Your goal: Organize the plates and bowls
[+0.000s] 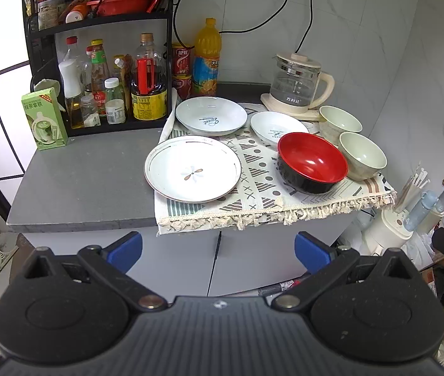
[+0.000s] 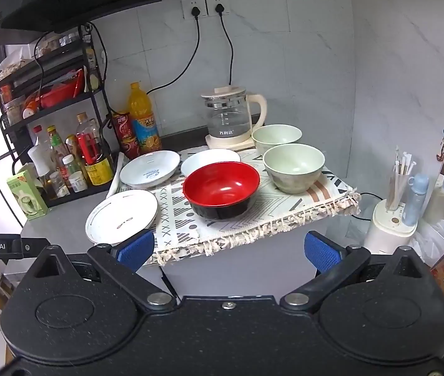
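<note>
Both claws, left gripper (image 1: 218,252) and right gripper (image 2: 229,250), spread, empty. Risk: snagging fringed cloth (image 1: 262,216), dragging red bowl (image 1: 312,163) off counter edge.

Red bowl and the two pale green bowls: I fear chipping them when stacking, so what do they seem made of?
The red bowl looks like lacquer-style plastic or melamine: glossy red inside, black outside. The pale green bowls look matte with thick rims, possibly plastic or glazed ceramic; the pictures cannot settle it.

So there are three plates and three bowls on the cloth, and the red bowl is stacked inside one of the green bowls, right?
Not quite. The red bowl sits by itself on the cloth, beside the nearer green bowl, not inside it. The right wrist view shows this. The counts are right.
</note>
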A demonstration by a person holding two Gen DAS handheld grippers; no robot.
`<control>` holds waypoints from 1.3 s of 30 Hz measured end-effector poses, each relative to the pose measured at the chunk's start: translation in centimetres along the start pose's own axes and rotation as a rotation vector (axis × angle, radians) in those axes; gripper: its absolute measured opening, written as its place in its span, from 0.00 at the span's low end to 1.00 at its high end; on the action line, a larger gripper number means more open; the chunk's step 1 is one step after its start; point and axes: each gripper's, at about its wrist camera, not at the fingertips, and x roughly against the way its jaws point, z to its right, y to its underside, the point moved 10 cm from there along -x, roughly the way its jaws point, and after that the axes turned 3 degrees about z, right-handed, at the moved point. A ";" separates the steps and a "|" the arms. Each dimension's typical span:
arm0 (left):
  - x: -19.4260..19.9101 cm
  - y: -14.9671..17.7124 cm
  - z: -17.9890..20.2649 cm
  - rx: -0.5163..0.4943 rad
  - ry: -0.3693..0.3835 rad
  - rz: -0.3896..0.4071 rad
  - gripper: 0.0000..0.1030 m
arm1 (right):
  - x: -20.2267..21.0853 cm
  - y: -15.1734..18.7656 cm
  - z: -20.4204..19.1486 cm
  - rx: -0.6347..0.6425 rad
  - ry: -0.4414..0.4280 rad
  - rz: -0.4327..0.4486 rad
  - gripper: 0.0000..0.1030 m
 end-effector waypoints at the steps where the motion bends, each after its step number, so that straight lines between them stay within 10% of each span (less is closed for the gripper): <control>1: 0.0 0.0 0.0 0.000 0.001 0.001 0.99 | 0.1 0.0 0.0 0.004 0.001 0.005 1.00; 39: -0.7 0.0 1.0 -0.052 0.028 -0.015 0.99 | -0.1 -0.1 -1.0 0.025 0.029 -0.045 1.00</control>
